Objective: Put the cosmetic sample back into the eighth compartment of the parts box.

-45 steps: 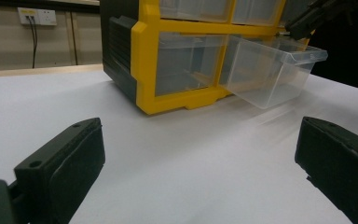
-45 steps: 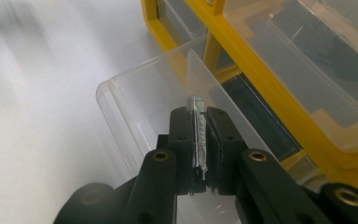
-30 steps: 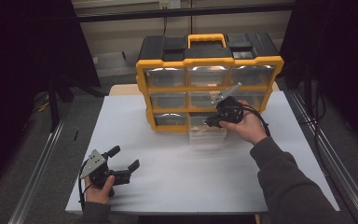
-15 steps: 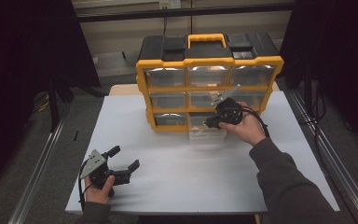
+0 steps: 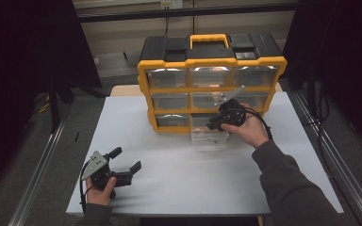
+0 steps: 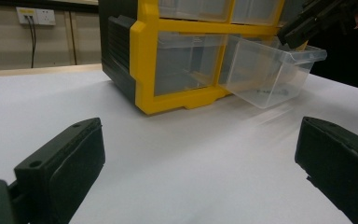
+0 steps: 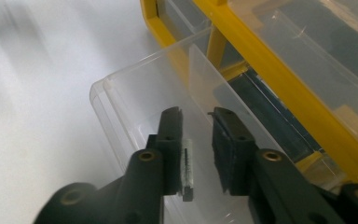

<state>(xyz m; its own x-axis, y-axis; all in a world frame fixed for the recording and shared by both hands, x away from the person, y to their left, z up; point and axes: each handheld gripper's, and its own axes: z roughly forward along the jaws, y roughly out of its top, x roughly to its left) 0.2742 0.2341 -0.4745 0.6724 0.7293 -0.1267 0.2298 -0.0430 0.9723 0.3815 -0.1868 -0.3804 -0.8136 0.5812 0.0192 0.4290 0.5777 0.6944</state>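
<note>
A yellow and black drawer cabinet (image 5: pixel 211 80) stands at the far middle of the white table (image 5: pixel 179 183), with three rows of clear drawers and a yellow handle on top. The bottom middle clear drawer (image 5: pixel 209 136) is pulled out toward the near side and tips down onto the table.

The right gripper (image 5: pixel 215 125) is held by the right hand (image 5: pixel 250 129) at the front of this drawer. In the right gripper view its jaws stand a little apart, pointing down over the drawer (image 7: pixel 168 121), with a thin clear divider wall of the drawer between them. Whether the jaws actually press this wall is hard to say; a narrow gap shows beside it. The drawer's far end is hidden inside the cabinet (image 7: pixel 279 60), and anything lying in it is too faint to make out.

The left gripper (image 5: pixel 126 160) rests low at the near left of the table, held by the left hand (image 5: pixel 100 190), jaws wide open and holding nothing. In the left gripper view the tipped drawer (image 6: pixel 272 70) shows something small and dark at the bottom, too blurred to identify. The cabinet (image 6: pixel 177 56) is cut off at the top there.
</note>
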